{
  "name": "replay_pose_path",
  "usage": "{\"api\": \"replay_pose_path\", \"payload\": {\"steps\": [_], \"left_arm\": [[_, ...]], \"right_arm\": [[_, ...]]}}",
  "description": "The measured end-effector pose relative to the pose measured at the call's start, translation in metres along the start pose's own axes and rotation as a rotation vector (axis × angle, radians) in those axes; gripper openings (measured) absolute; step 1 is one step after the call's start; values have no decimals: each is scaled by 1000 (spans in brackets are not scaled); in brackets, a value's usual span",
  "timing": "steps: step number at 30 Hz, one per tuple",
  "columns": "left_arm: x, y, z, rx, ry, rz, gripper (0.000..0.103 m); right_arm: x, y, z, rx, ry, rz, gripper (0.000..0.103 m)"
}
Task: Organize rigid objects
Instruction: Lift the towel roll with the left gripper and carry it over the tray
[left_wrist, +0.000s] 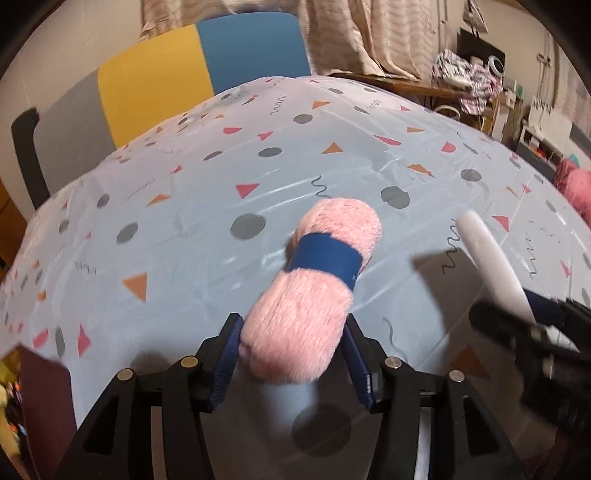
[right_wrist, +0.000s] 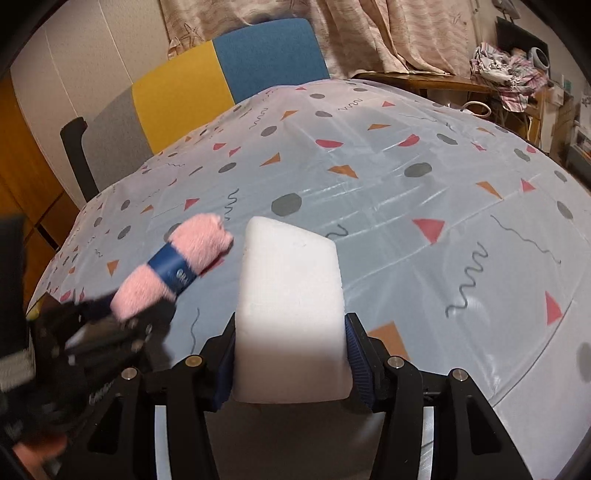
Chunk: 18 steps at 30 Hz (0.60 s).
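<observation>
Pink yarn skein (left_wrist: 314, 280), blue band; white foam block (right_wrist: 291, 314).
Skein lies loose between the parted left claw (left_wrist: 293, 354); right claw (right_wrist: 291, 360) clamps block above tabletop (right_wrist: 424, 221).

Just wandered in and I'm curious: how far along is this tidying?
Nothing visibly sorted yet. In hand: the right gripper clamps a white block; a pink yarn skein sits between the left gripper's jaws above the tablecloth. Placing both remains.
</observation>
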<state>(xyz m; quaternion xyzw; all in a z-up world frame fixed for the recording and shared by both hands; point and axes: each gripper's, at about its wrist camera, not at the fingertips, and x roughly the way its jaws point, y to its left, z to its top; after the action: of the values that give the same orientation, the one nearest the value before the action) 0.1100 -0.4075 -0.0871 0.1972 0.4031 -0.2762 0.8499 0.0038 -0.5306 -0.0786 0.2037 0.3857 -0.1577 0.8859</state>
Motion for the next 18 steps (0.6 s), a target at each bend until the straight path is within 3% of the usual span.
{"api": "replay_pose_path", "payload": {"steps": [2, 4, 8, 18], "left_arm": [[4, -6, 4, 50, 1, -2, 55], [6, -9, 4, 76, -3, 10, 43], [-4, 7, 1, -57, 3, -26, 33], [-67, 30, -38, -216, -60, -124, 33]], "right_arm": [[-2, 2, -1, -8, -12, -9, 54], [0, 4, -2, -16, -12, -11, 54], [2, 4, -5, -21, -24, -15, 54], [4, 9, -8, -52, -30, -49, 54]]}}
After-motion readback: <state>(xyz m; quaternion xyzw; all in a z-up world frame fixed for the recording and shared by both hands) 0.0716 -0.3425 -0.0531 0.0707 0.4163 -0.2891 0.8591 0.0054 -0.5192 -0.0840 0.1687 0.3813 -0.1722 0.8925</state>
